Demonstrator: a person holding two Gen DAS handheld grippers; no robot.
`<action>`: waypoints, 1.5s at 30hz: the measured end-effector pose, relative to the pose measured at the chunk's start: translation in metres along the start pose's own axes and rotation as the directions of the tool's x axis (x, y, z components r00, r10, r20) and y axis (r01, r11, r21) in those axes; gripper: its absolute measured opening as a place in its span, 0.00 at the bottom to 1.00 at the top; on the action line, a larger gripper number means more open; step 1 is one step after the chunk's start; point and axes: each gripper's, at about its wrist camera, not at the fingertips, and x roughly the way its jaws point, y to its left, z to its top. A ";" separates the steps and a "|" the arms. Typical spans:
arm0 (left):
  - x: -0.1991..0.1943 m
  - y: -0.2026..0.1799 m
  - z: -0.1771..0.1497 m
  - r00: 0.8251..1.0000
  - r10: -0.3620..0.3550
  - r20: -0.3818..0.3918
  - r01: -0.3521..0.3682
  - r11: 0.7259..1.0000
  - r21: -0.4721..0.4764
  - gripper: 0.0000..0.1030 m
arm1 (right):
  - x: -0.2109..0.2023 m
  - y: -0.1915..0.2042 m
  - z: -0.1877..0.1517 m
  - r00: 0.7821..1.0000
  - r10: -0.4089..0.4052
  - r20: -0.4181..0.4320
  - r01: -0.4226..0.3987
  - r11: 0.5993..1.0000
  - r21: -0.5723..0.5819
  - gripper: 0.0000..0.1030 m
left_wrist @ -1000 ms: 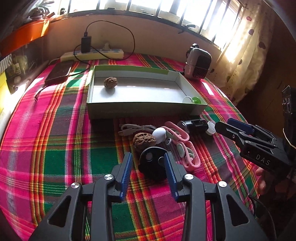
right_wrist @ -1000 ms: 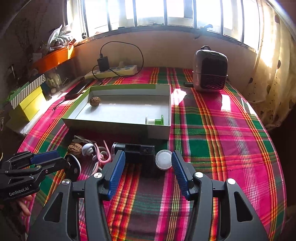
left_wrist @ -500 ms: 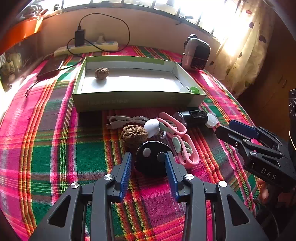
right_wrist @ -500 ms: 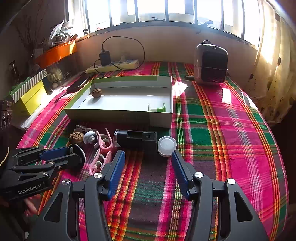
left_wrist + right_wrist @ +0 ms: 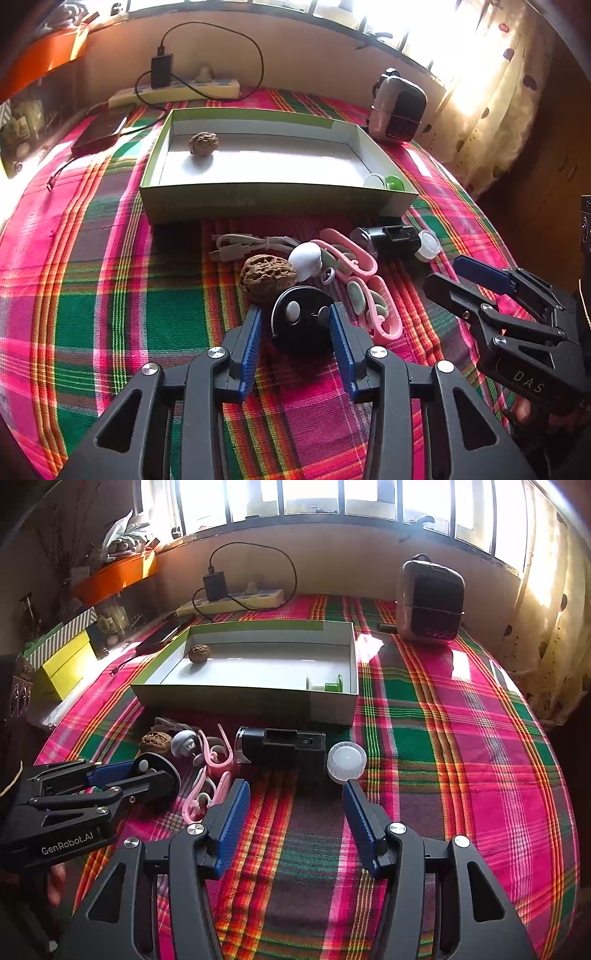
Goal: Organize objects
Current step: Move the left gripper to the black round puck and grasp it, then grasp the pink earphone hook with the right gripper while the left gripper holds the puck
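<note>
A black round disc (image 5: 301, 325) sits between the blue pads of my left gripper (image 5: 295, 314), which stands around it; the right pad touches it and a small gap shows on the left. The disc also shows in the right wrist view (image 5: 157, 775). Beside it lie a walnut (image 5: 267, 277), a white knob (image 5: 306, 256), pink clips (image 5: 369, 295), a grey cable (image 5: 251, 245), a black device (image 5: 391, 240) and a white cap (image 5: 428, 247). The open box (image 5: 266, 199) holds a walnut (image 5: 203, 143) and a green-white spool (image 5: 384, 182). My right gripper (image 5: 295, 794) is open and empty, just short of the black device (image 5: 280, 744).
A small heater (image 5: 428, 602) stands at the back right. A power strip with charger (image 5: 229, 603) and a phone (image 5: 103, 129) lie at the back left. Yellow boxes (image 5: 62, 664) stand at the left edge. The checked cloth (image 5: 461, 775) covers the table.
My left gripper has come forward so that the black disc sits deeper between its pads. My right gripper has drawn back a little from the black device and cap.
</note>
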 end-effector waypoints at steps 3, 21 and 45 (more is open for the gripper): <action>-0.001 0.003 -0.001 1.000 0.003 0.003 -0.003 1.000 -0.011 0.28 | 0.002 0.008 -0.001 1.000 0.010 -0.009 -0.010 1.000 -0.022 0.52; -0.016 0.027 -0.013 0.998 0.055 0.027 -0.053 0.997 -0.062 0.26 | 0.018 0.043 -0.004 0.993 0.101 -0.062 -0.104 0.993 -0.059 0.52; -0.017 0.028 -0.014 0.998 0.054 0.031 -0.052 0.997 -0.062 0.26 | 0.028 0.045 -0.003 0.997 0.032 -0.068 -0.035 0.998 -0.045 0.52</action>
